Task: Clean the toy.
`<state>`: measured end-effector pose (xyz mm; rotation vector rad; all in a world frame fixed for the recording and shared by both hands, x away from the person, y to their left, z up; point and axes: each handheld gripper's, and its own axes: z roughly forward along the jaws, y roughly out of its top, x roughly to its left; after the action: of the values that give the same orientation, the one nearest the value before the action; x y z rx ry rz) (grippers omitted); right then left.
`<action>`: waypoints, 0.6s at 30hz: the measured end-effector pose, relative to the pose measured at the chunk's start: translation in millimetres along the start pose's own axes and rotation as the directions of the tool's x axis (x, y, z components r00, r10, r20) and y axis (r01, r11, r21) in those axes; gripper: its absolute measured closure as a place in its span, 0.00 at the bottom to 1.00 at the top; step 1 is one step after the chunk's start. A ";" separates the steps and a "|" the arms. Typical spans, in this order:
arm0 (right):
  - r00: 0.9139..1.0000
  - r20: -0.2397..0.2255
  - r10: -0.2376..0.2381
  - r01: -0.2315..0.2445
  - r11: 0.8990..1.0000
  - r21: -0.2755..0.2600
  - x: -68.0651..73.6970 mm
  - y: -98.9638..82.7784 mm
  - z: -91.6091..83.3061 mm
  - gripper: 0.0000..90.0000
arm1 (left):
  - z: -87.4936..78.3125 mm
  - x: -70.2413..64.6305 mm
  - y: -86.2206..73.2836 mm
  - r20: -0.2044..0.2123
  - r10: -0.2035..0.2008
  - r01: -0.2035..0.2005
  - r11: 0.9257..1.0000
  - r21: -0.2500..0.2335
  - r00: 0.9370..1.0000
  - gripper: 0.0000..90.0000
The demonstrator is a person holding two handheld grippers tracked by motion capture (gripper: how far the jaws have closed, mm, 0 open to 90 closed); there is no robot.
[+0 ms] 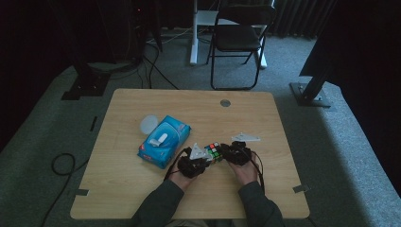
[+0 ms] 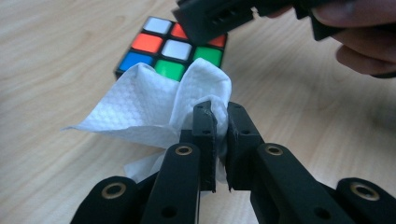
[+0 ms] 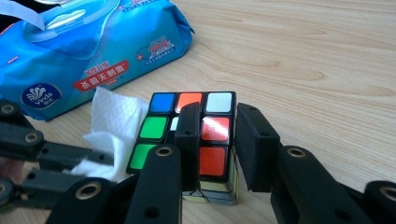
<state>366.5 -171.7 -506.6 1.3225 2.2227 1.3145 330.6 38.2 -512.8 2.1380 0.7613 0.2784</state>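
A colourful puzzle cube (image 1: pixel 213 150) rests on the wooden table (image 1: pixel 142 189) between my two hands. My right gripper (image 3: pixel 219 112) is shut on the cube (image 3: pixel 215 130): one jaw lies across its top face, the other against its right side. The left gripper (image 2: pixel 219 109) is shut on a crumpled white wipe (image 2: pixel 140 107), which is held against the near side of the cube (image 2: pixel 159 46). From the right gripper view the wipe (image 3: pixel 112 126) sits at the cube's left face. In the high view the left gripper (image 1: pixel 194 163) and right gripper (image 1: pixel 236 152) flank the cube.
A blue pack of wet wipes (image 1: pixel 164 140) lies left of the cube, with a round white lid (image 1: pixel 149 124) behind it. Beyond the table's far edge stands a black folding chair (image 1: pixel 239 38). Cables trail on the carpet at the left.
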 end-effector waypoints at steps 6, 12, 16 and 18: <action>1.000 0.001 0.000 0.000 1.000 0.001 0.1 0.0 0.0 0.79 | -0.3 16.0 3.7 -0.056 -0.027 0.027 1.000 -0.002 0.998 0.94; 1.000 0.002 0.002 -0.002 1.000 0.000 0.3 0.1 0.1 0.79 | 2.3 29.1 7.7 -0.083 -0.064 0.064 0.998 -0.010 0.994 0.94; 1.000 0.002 0.002 -0.002 1.000 0.000 0.3 0.1 0.1 0.79 | 4.9 21.7 4.2 -0.064 -0.057 0.057 0.998 0.000 0.996 0.94; 1.000 0.002 0.002 -0.002 1.000 0.000 0.3 0.1 0.1 0.79 | 3.5 16.2 2.4 -0.046 -0.055 0.055 0.998 -0.002 0.997 0.94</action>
<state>366.4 -171.4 -506.5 1.3261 2.2201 1.3131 346.0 44.7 -514.2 2.1125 0.8457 0.2999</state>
